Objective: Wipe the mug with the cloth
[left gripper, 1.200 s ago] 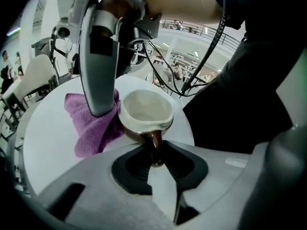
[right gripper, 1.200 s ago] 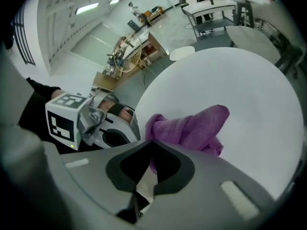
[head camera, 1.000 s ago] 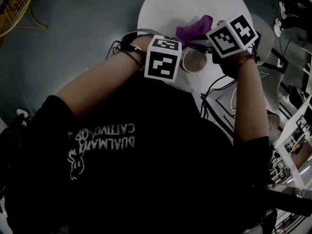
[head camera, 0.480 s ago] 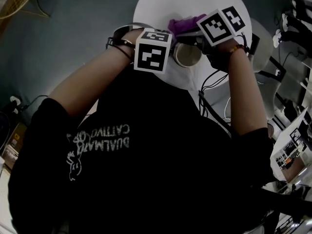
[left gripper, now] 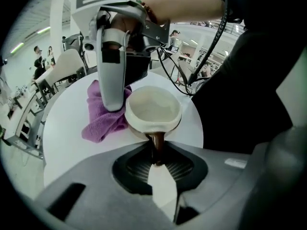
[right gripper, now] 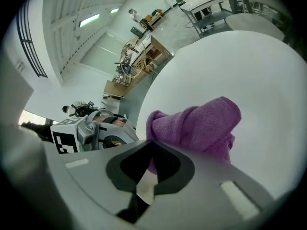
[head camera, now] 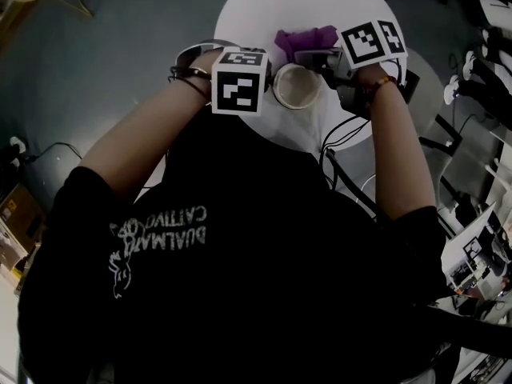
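Observation:
A cream mug (head camera: 296, 86) with a brown handle hangs just over the round white table (head camera: 256, 6). My left gripper (head camera: 270, 86) is shut on that handle; in the left gripper view the handle (left gripper: 156, 143) runs down between the jaws, with the mug's mouth (left gripper: 152, 109) facing the camera. A purple cloth (head camera: 306, 38) lies bunched behind the mug. My right gripper (head camera: 310, 56) is shut on the cloth's near end. In the right gripper view the cloth (right gripper: 201, 123) rises out of the jaws (right gripper: 149, 169). Its fingers (left gripper: 111, 66) stand beside the mug's rim.
Black cables (head camera: 344, 134) hang over the table's near edge. The person's dark shirt (head camera: 240, 278) fills the lower head view. Chairs and desks (head camera: 472, 78) stand to the right, and a wire basket chair (right gripper: 134, 56) stands beyond the table on the grey floor.
Both grippers, the mug and the cloth have shifted up and left in the head view. The cloth end now sits closer to the mug's rim.

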Demonstrator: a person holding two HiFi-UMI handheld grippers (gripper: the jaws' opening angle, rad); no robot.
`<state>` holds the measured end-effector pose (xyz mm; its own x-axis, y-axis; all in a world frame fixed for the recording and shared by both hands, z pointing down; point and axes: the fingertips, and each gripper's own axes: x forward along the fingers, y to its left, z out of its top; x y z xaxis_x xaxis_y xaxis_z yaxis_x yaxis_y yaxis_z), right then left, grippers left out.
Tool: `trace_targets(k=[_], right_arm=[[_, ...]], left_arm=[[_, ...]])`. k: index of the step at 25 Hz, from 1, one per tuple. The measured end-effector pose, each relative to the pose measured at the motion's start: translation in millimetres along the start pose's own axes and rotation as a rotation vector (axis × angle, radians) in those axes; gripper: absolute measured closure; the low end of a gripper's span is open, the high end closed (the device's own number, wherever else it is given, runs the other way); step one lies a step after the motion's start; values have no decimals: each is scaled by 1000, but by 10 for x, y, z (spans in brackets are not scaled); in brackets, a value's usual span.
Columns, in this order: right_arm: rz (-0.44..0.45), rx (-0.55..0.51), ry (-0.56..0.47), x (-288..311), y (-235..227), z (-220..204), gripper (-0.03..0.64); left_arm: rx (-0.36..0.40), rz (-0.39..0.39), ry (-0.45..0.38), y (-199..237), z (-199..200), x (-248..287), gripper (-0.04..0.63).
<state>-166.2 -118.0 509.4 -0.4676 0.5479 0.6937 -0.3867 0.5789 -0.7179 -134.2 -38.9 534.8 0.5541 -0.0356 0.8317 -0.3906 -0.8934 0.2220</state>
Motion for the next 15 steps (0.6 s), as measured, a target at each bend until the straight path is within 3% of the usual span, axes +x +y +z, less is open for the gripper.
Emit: trace_targets(k=[9, 15], right_arm=[[61, 96, -157, -214, -291, -147, 603], [44, 111, -251, -295, -416, -266, 603]], left_arm=[[-69, 48, 1, -25, 134, 119, 538], [-128, 93, 8, -70, 100, 146, 538]])
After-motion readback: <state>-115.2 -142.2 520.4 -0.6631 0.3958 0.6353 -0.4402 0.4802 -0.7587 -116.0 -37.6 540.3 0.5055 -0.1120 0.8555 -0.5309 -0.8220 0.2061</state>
